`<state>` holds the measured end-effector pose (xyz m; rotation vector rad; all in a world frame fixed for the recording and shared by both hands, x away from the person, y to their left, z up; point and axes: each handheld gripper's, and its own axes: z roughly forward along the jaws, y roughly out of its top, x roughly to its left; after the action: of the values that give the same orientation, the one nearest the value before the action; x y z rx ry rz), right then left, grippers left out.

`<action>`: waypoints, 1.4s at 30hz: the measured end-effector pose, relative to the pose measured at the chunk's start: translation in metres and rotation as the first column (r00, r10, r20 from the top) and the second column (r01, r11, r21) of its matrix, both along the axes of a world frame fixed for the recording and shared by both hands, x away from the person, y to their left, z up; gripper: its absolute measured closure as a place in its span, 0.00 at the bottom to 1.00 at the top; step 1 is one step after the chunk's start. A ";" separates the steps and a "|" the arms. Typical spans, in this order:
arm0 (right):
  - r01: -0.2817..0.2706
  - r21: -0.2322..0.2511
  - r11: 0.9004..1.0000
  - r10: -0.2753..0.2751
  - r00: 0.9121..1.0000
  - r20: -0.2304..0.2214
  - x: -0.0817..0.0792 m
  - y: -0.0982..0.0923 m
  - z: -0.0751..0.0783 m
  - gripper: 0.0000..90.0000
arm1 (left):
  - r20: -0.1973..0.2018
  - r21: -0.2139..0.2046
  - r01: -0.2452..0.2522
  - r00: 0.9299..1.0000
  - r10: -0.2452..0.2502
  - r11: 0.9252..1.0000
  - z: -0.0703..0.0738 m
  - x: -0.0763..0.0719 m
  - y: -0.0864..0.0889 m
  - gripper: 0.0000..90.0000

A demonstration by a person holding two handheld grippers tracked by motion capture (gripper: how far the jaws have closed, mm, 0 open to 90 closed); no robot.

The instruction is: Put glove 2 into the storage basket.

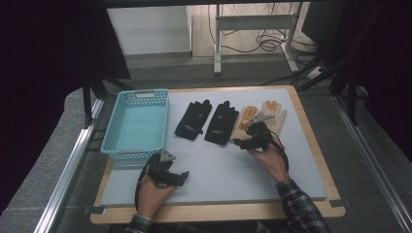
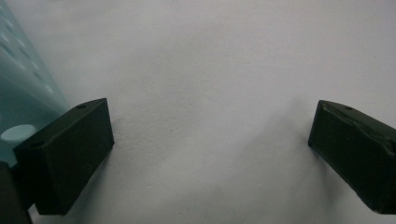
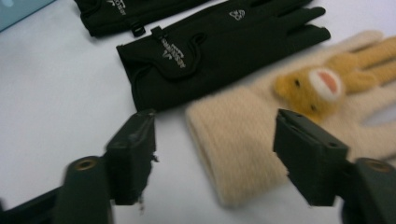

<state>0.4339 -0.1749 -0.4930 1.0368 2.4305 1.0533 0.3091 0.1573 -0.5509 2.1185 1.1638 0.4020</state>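
Two black gloves (image 1: 194,120) (image 1: 221,123) lie side by side on the grey mat (image 1: 218,170), with two cream knitted gloves (image 1: 245,119) (image 1: 273,112) to their right. In the right gripper view the nearer cream glove (image 3: 243,135) bears a small bear face, and its cuff lies between the jaws of my right gripper (image 3: 219,149). That gripper (image 1: 243,141) is open; the left jaw stands clear of the cuff. A black glove (image 3: 210,60) lies just beyond. My left gripper (image 1: 180,178) hovers low over bare mat near the front, open (image 2: 210,154) with nothing between its jaws.
A teal plastic basket (image 1: 112,127) stands at the mat's left side, and its wall (image 2: 23,93) shows close beside my left gripper. The mat lies on a wooden tabletop (image 1: 218,211). Metal rails run along both sides of the table.
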 end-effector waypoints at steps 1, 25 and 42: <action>0.001 0.001 1.000 -0.001 1.000 0.005 0.002 0.002 0.000 0.43 | 0.000 0.000 0.000 1.000 0.000 1.000 0.000 0.000 0.000 0.00; 0.079 -0.073 0.994 -0.077 0.997 0.029 0.059 0.040 -0.006 0.52 | -0.002 -0.001 0.001 1.000 -0.001 1.000 0.000 0.000 0.000 0.00; 0.112 -0.090 0.990 -0.111 0.994 0.010 0.063 0.044 -0.027 0.96 | -0.003 0.003 0.004 1.000 -0.004 1.000 0.000 0.000 0.000 0.00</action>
<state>0.4971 -0.1308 -0.5201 1.1246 2.3624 0.9001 0.3094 0.1577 -0.5508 2.1243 1.1604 0.3993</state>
